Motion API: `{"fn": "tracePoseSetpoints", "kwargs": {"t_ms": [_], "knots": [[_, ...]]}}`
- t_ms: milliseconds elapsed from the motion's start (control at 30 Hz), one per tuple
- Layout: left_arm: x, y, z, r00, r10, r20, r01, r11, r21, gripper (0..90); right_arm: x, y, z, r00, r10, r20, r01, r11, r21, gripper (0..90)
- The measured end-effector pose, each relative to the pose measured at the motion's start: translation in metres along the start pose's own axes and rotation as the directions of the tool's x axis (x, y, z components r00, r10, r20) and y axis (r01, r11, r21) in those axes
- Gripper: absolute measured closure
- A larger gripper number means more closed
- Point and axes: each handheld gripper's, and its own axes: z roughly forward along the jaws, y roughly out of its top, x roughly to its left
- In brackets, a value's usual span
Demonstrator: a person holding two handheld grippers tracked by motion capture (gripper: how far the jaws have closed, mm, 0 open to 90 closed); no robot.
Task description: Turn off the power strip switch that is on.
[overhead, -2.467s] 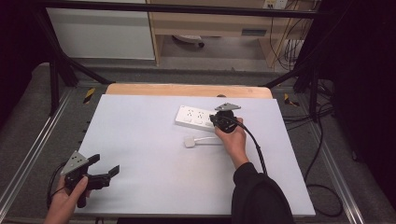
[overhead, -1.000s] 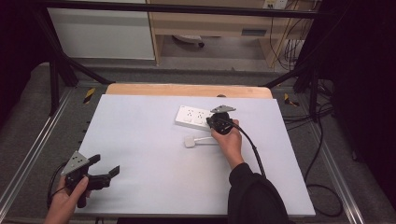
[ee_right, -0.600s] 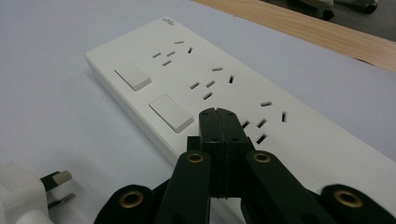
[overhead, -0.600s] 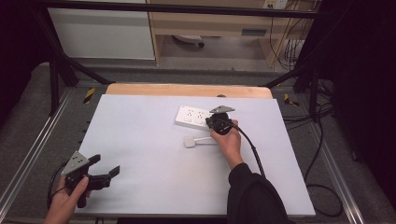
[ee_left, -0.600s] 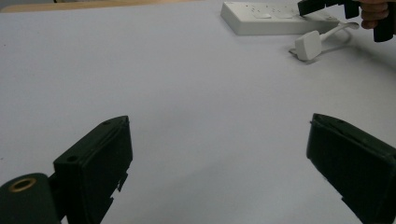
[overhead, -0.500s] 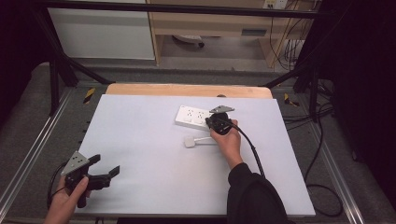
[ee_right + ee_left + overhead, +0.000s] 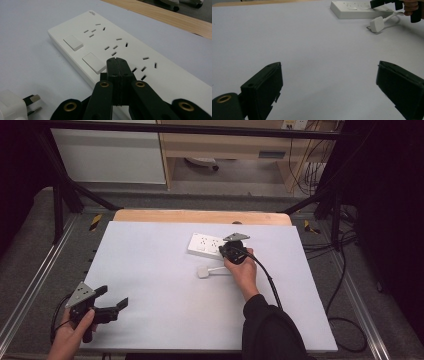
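Observation:
A white power strip with several sockets and two rocker switches lies at the back middle of the table. My right gripper is shut, its joined tips hovering over the strip beside the nearer switch; I cannot tell if they touch it. A white plug on a short cord lies just in front of the strip. My left gripper rests open near the front left corner, nothing between its jaws.
The table top is a white sheet over a wooden board. Metal rails run along both sides, black frame posts stand behind, and cables trail on the floor at the right.
My right gripper has crept slightly left and forward over the power strip. The left gripper has kept still.

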Motion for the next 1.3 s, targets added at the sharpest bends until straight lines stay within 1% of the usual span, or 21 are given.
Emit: {"fn": "tracePoseSetpoints", "kwargs": {"t_ms": [567,667,767,800,1000,1067,1300], "knots": [[-0.0003,0.0000,0.0001,1.0000,0.002,-0.001,-0.002,1.0000,0.001,6.9,-0.0001,-0.0006,0.0001,1.0000,0.003,-0.003,-0.003,1.000,-0.003,90.0],[-0.0003,-0.0002,0.0003,1.0000,0.002,0.000,-0.002,1.0000,0.003,6.9,0.0003,-0.0008,0.0003,1.0000,-0.005,0.000,0.005,1.000,-0.001,90.0],[-0.0002,-0.0001,0.0001,1.0000,0.004,-0.002,-0.004,1.0000,0.002,6.9,0.0010,-0.0014,0.0010,1.0000,-0.002,0.002,0.002,1.000,-0.003,90.0],[-0.0002,-0.0001,0.0000,1.0000,0.004,-0.002,-0.004,1.0000,0.003,6.9,0.0016,-0.0021,0.0018,1.0000,-0.005,0.000,0.005,1.000,0.003,90.0],[-0.0001,-0.0001,0.0001,1.0000,0.004,-0.001,-0.004,1.0000,0.002,6.9,0.0010,-0.0021,0.0020,1.0000,0.003,-0.004,-0.003,1.000,0.002,90.0],[-0.0001,-0.0001,0.0002,1.0000,0.001,0.000,-0.001,1.0000,0.002,6.9,0.0008,-0.0021,0.0019,0.9999,0.012,-0.006,-0.012,1.000,0.002,90.0],[0.0000,-0.0001,0.0000,1.0000,0.002,-0.001,-0.002,1.0000,0.001,6.9,0.0008,-0.0018,0.0017,0.9999,0.009,-0.007,-0.009,1.000,0.004,90.0]]}}
